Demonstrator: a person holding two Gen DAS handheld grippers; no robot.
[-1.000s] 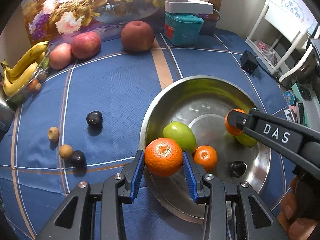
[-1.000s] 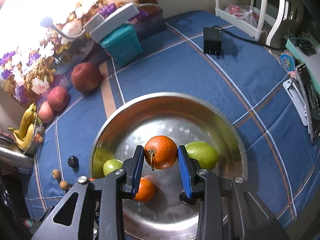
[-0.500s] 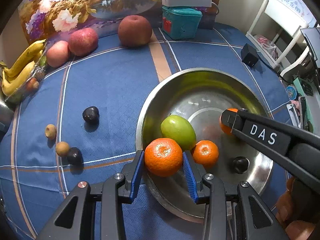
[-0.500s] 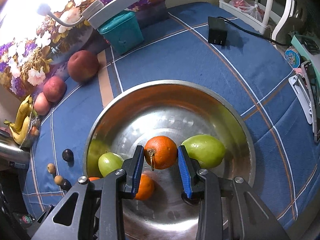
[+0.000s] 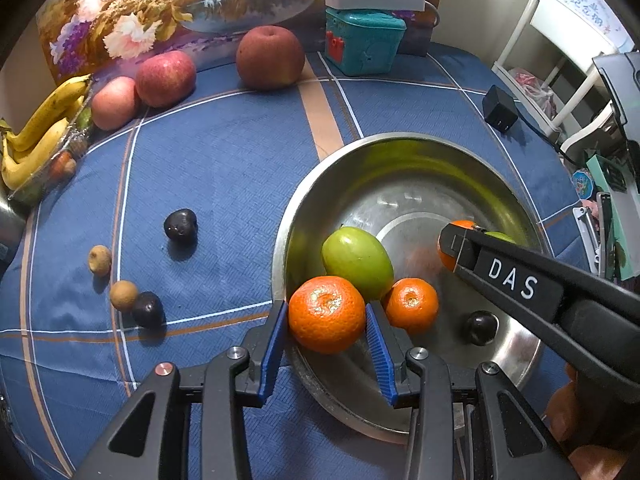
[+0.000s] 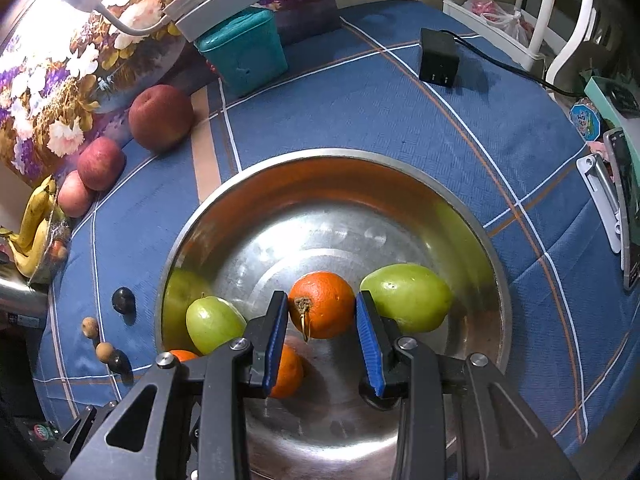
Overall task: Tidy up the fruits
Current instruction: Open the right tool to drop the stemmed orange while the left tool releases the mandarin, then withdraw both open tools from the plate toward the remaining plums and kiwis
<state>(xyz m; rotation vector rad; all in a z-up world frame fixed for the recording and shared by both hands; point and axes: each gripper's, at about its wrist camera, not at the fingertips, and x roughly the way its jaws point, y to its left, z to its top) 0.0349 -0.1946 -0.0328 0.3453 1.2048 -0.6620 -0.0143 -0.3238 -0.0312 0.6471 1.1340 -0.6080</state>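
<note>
My left gripper (image 5: pixel 326 318) is shut on an orange (image 5: pixel 326 314) held over the near-left rim of a steel bowl (image 5: pixel 384 148). My right gripper (image 6: pixel 322 312) is shut on a second orange (image 6: pixel 322 304) inside the bowl (image 6: pixel 340 160); it also shows in the left wrist view (image 5: pixel 450 248). In the bowl lie a green fruit (image 5: pixel 357 258), a smaller orange (image 5: pixel 411 303), a dark plum (image 5: pixel 480 328) and another green fruit (image 6: pixel 408 298).
On the blue cloth left of the bowl lie two dark plums (image 5: pixel 181 226) and two small brown fruits (image 5: pixel 100 259). Apples (image 5: pixel 166 78), a brown pear (image 5: pixel 270 58) and bananas (image 5: pixel 40 136) sit at the back left. A teal box (image 5: pixel 362 46) and a black adapter (image 5: pixel 500 110) stand behind.
My right gripper has gone lower and deeper into the bowl with its orange. My left gripper has shifted only slightly with its orange.
</note>
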